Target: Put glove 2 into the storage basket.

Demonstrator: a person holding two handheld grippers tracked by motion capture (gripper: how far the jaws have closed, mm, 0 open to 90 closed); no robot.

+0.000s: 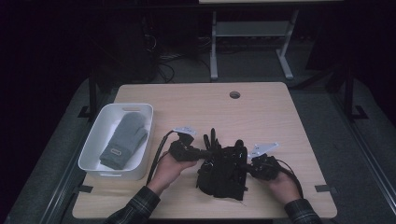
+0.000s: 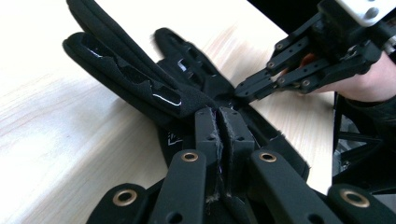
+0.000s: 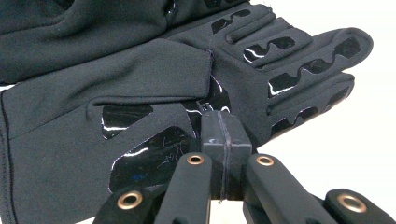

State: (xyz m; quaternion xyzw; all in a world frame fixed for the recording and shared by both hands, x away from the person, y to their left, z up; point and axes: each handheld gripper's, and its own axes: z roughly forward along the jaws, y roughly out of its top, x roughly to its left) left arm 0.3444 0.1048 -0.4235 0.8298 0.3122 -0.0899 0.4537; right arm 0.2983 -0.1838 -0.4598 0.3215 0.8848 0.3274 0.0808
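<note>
Black fabric glove [image 3: 154, 74] bears glossy wavy grip patches.

Both forearms come in from the near edge in plaid sleeves, angled toward each other. The left hand [image 1: 172, 167] grips the left gripper [image 1: 201, 152], which points toward the person's right with its grey plate on top; in the left gripper view its fingers [image 2: 207, 133] press flat together. The right hand [image 1: 280, 183] holds the right gripper [image 1: 240, 164] pointing back toward the left one, its fingers [image 3: 213, 135] closed too, seemingly with nothing pinched between them. The two tips sit near each other.
</note>
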